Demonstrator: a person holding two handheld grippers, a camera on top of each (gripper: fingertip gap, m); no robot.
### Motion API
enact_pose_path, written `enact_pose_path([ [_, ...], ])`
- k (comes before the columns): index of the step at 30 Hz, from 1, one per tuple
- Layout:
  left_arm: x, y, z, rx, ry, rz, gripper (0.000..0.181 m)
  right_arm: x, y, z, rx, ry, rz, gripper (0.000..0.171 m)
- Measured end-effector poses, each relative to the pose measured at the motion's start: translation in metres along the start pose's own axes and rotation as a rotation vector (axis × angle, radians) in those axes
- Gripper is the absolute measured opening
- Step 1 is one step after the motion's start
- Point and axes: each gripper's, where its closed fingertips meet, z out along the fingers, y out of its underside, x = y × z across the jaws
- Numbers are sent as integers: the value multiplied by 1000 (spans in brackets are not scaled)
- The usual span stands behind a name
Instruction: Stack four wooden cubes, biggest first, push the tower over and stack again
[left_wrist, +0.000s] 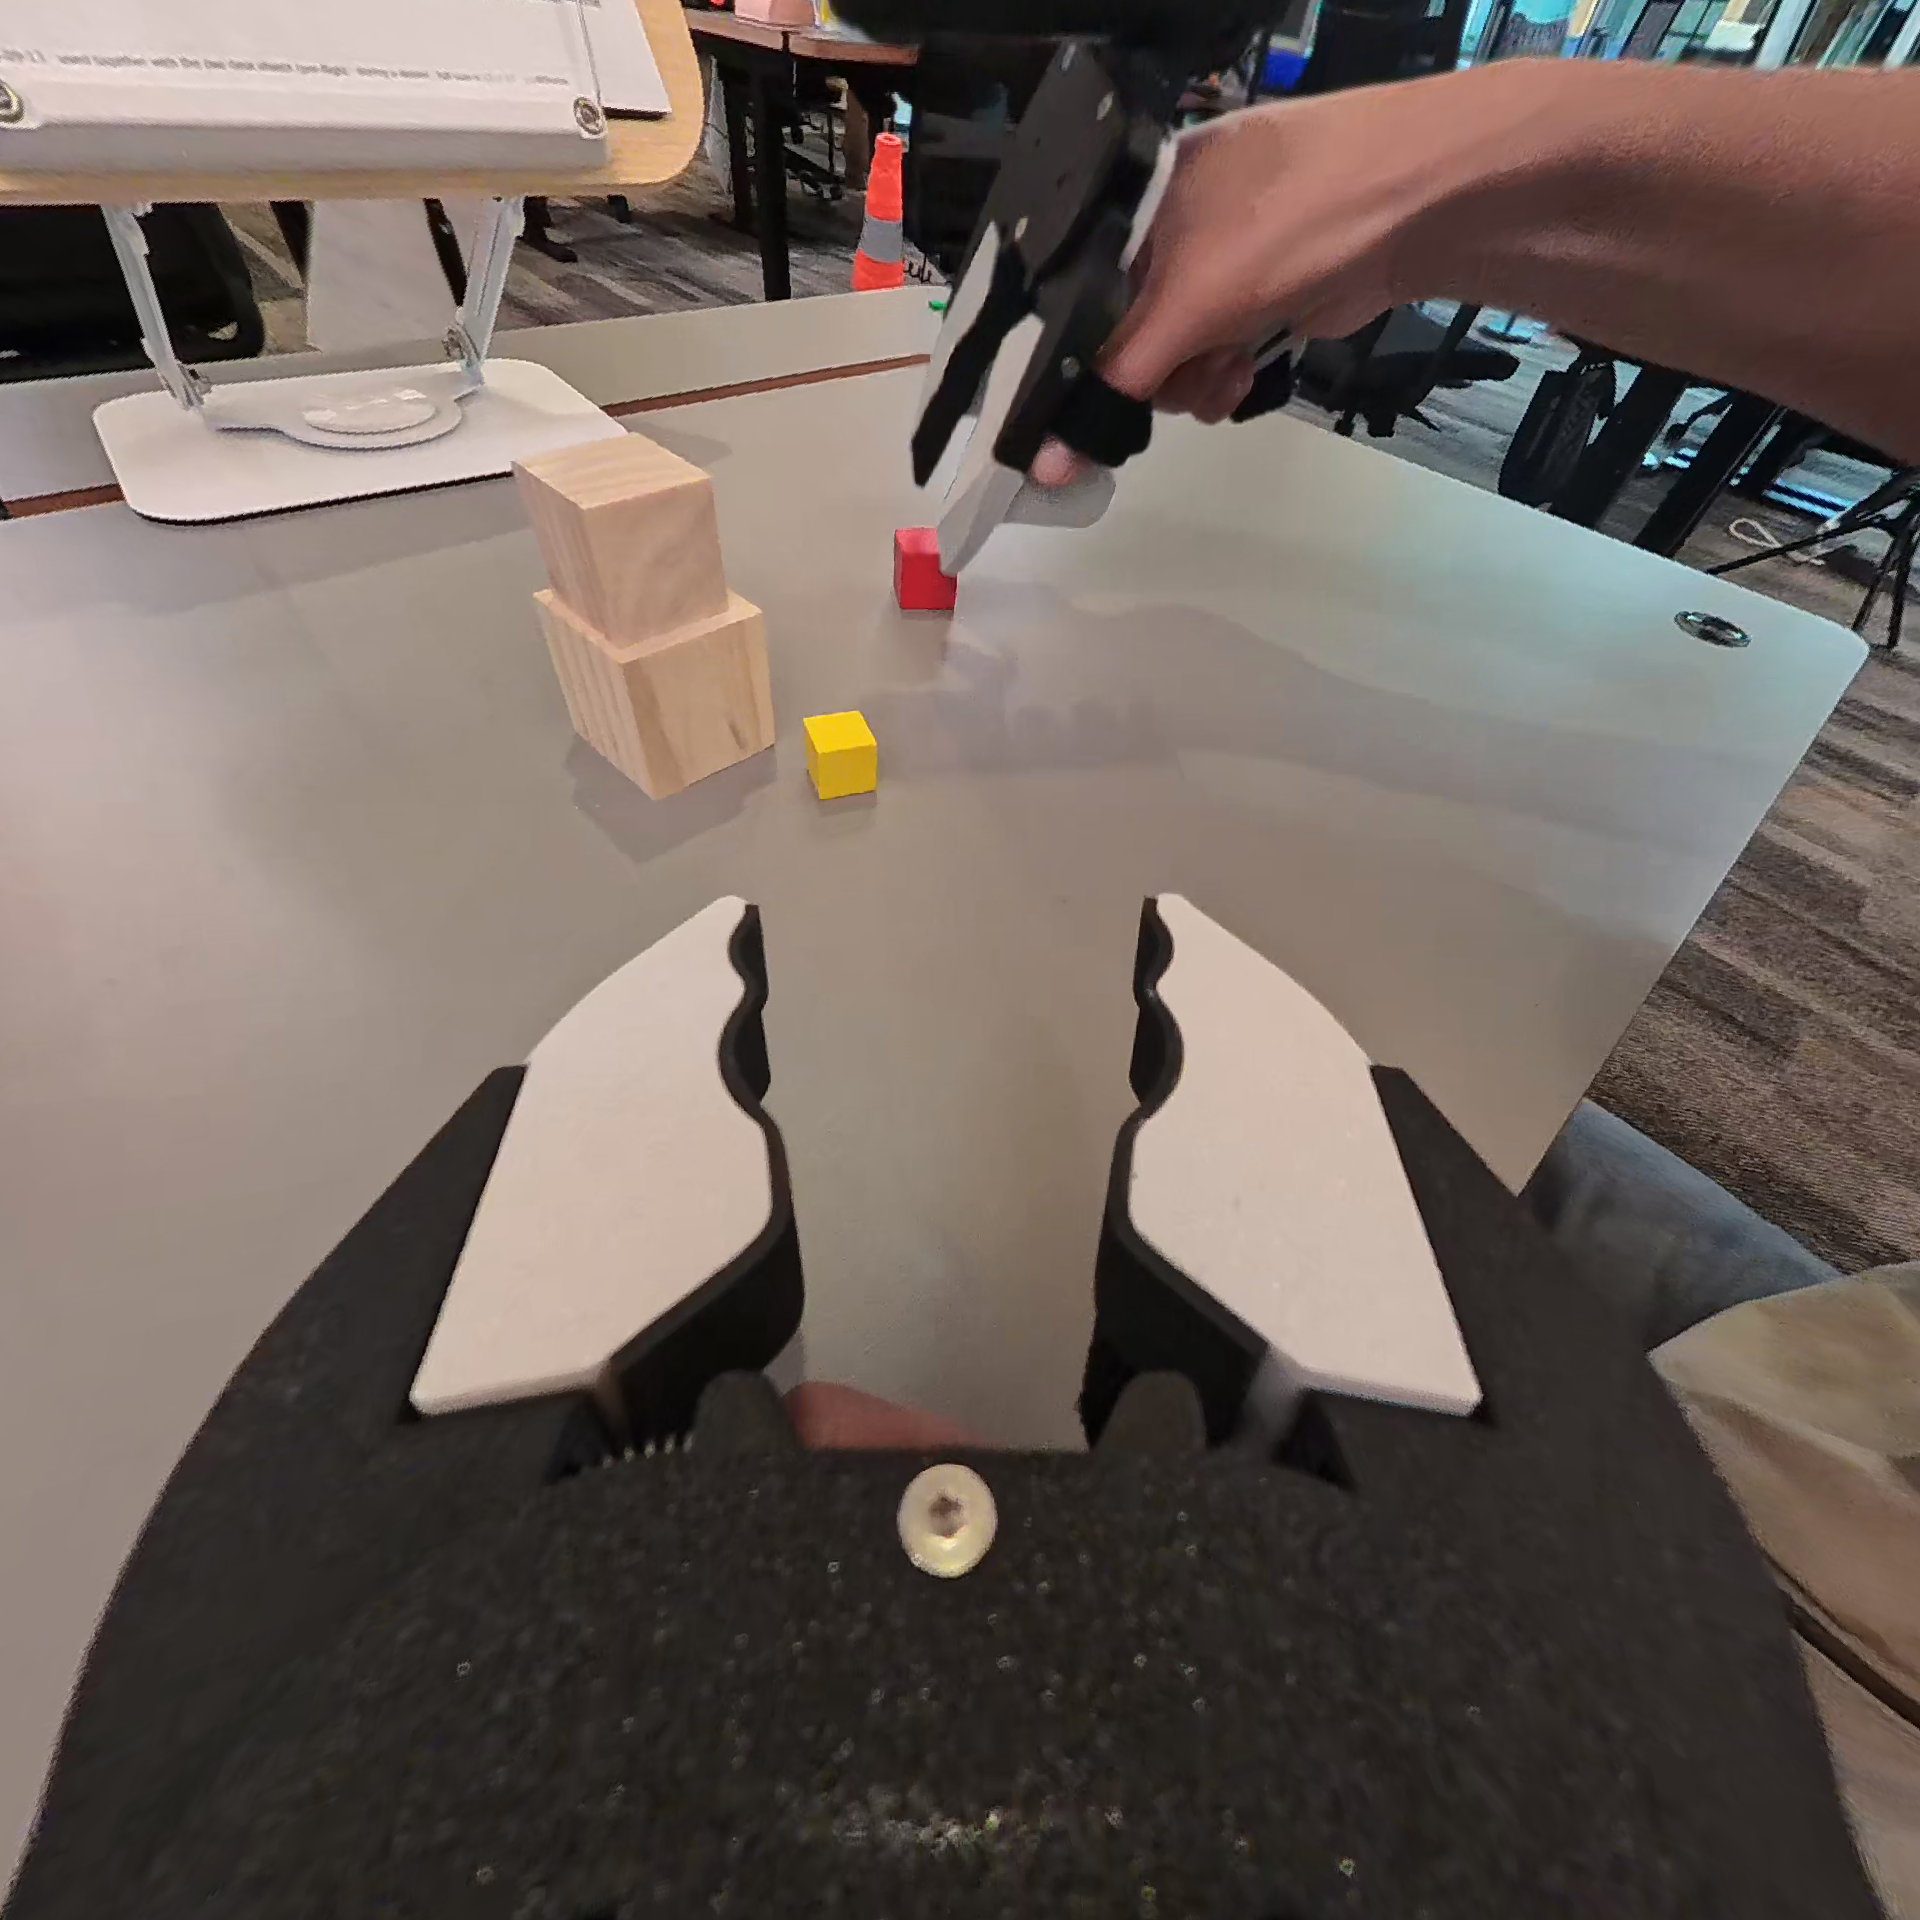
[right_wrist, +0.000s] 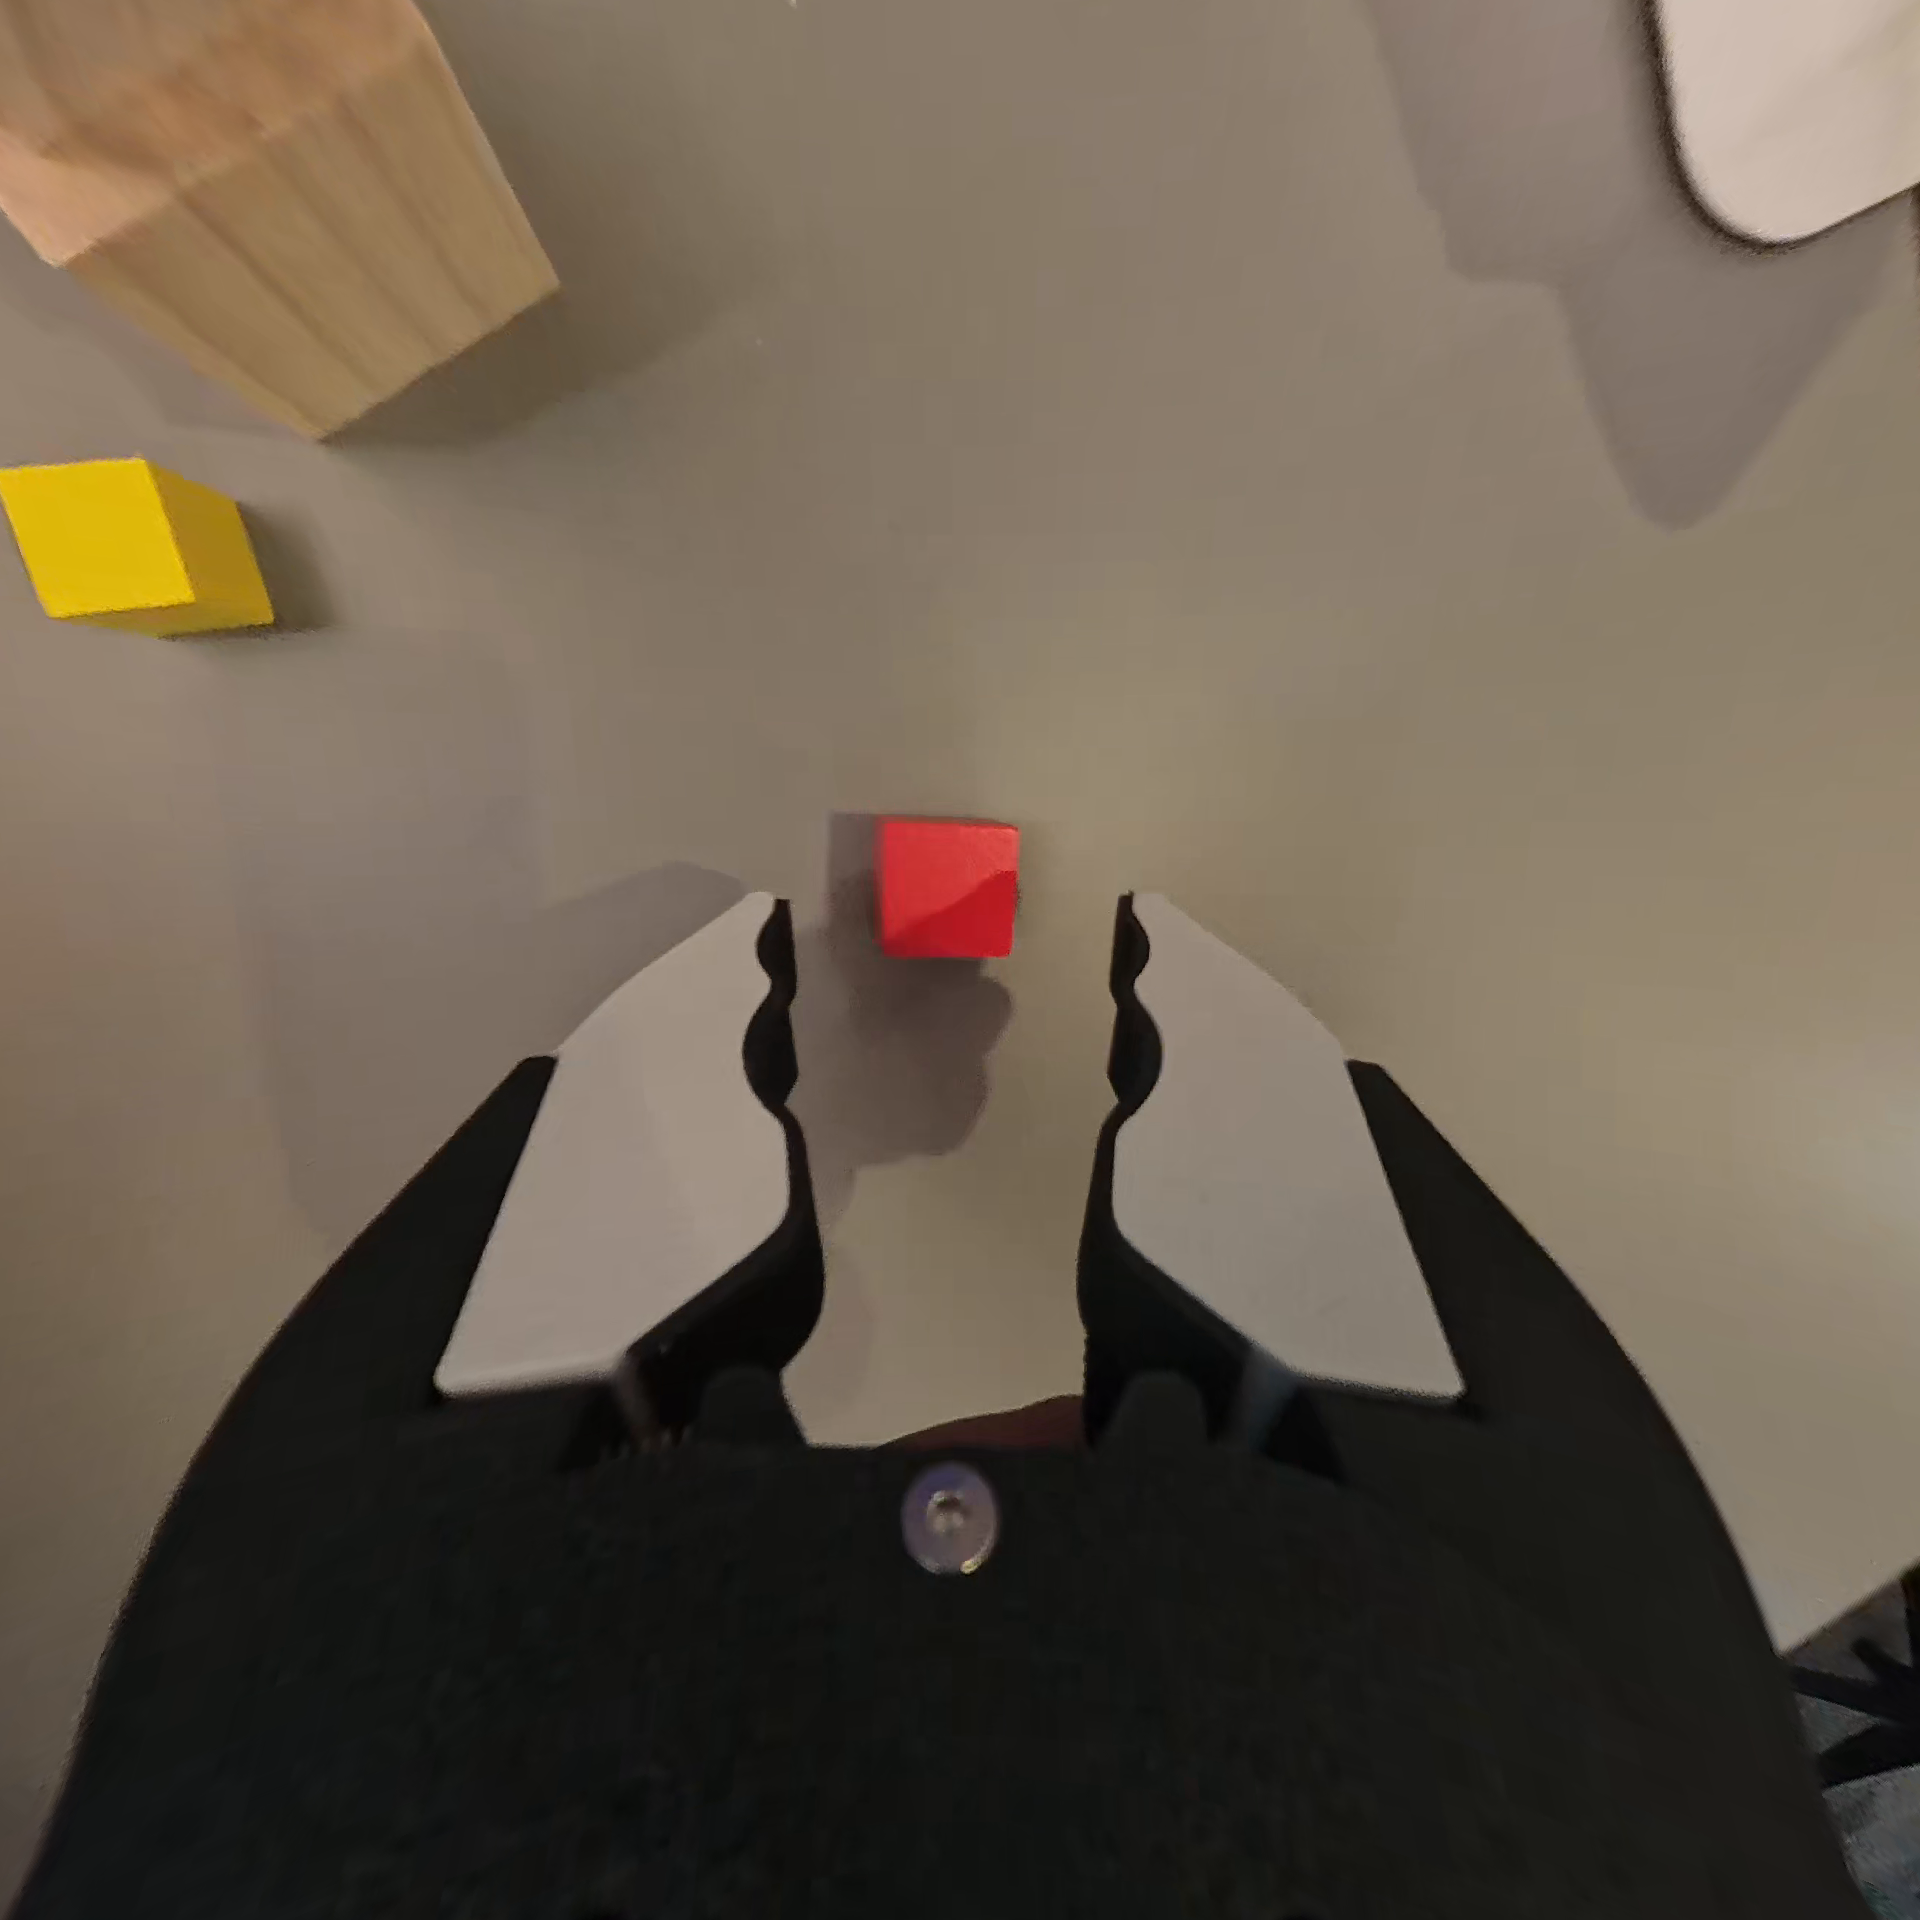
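place: open office or lab | showing: grey desk (left_wrist: 1351, 790), carpet floor (left_wrist: 1787, 935), further desks (left_wrist: 790, 42), traffic cone (left_wrist: 881, 213) standing behind

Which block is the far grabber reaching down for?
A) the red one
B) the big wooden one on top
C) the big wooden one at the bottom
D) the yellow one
A: the right gripper hangs open right over the red cube, while the yellow cube sits off to the side.
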Motion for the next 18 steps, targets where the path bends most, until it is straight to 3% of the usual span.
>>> enact_pose_path([
  [6, 1, 1, 0, -1, 12, -4, 68, -3, 7, 22, -56, -21, 4, 51],
  [8, 0, 0, -1, 2, 13, -8, 67, -2, 6, 23, -53, -30, 11, 44],
  [9, 0, 0, 0, 2, 14, -10, 67, -2, 6, 23, -57, -33, 7, 31],
  [11, 0, 0, 0, -1, 17, -11, 67, -1, 4, 20, -64, -29, -22, 29],
  [14, 0, 0, 0, 0, 14, -7, 67, 1, -19, -5, 5, 2, -134, 29],
  [18, 0, 1, 0, -3, 16, -9, 66, -18, -80, -60, 185, 1, -402, 29],
])
